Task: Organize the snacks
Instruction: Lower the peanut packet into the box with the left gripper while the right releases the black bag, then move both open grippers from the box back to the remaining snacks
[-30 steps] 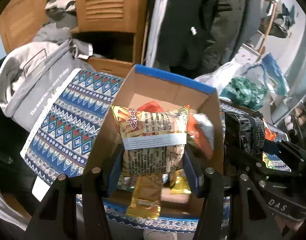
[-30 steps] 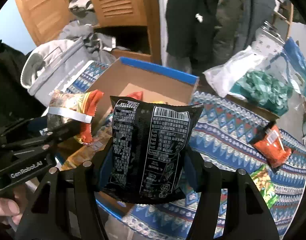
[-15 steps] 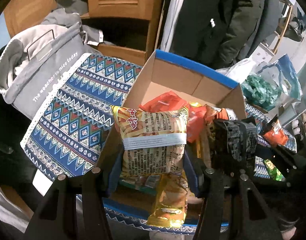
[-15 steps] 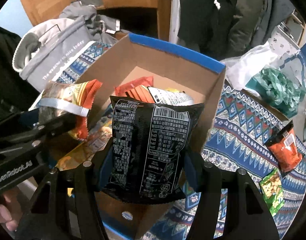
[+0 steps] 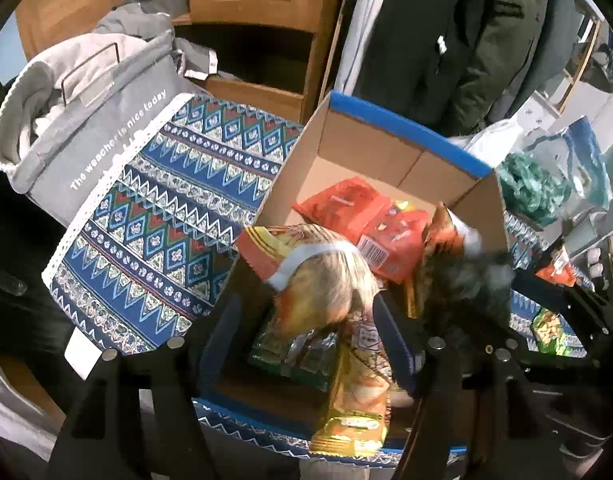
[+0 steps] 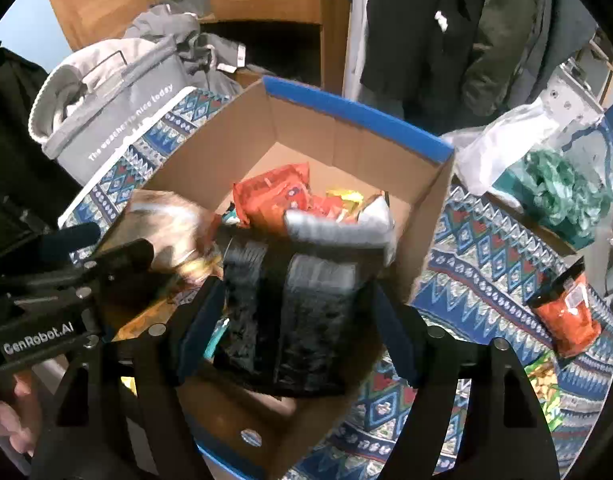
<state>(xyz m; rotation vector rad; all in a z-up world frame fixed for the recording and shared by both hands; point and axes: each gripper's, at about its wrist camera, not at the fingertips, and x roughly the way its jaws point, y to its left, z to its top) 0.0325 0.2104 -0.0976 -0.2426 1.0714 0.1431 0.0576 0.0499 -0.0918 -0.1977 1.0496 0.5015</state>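
A cardboard box (image 5: pixel 390 156) with blue edges holds several snack packs; it also shows in the right wrist view (image 6: pixel 358 148). My left gripper (image 5: pixel 306 336) is open, and a yellow-orange snack bag (image 5: pixel 318 276) is blurred, falling free between its fingers into the box. My right gripper (image 6: pixel 294 320) is open, and the black snack bag (image 6: pixel 290 304) is blurred, dropping between its fingers over the box. The left gripper also shows in the right wrist view (image 6: pixel 102 264).
A patterned blue cloth (image 5: pixel 154 216) covers the table. A grey fabric basket (image 5: pixel 86 120) stands at the left. An orange snack pack (image 6: pixel 566 312) and a green one (image 6: pixel 542 384) lie on the cloth to the right. Plastic bags (image 6: pixel 546 168) sit far right.
Both grippers have opened and let go of their bags. The yellow-orange bag and the black bag tip forward and drop towards the box.
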